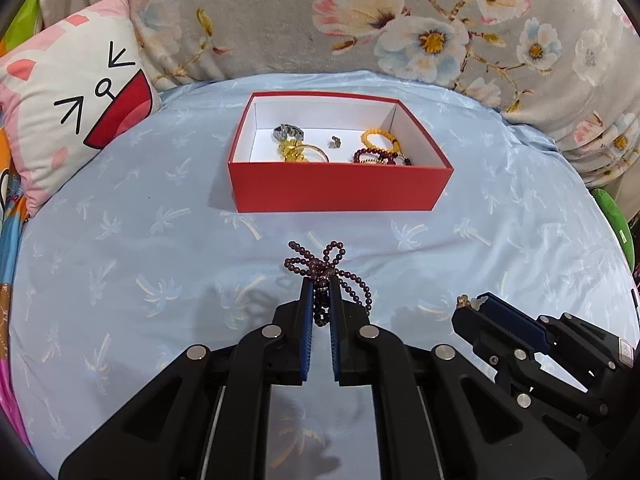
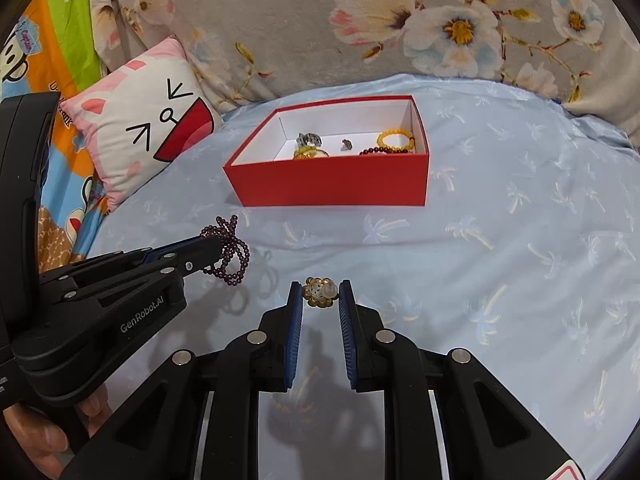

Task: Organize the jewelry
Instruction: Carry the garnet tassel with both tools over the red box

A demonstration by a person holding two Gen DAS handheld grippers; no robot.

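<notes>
Jaws of the left gripper pinch a dark purple bead strand whose loops spill past both fingertips, while the right gripper clamps a small gold flower piece between its 2 tips, the red box lying well ahead of both

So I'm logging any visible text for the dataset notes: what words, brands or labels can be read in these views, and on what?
"GenRobot.AI": on the black left hand-held gripper, its side.
"Captain": on the colourful cartoon bedsheet, top left of the right wrist view.
White sticker on the right hand-held gripper: too blurred to read.
Other print on the sheet: cut off, unreadable.
</notes>
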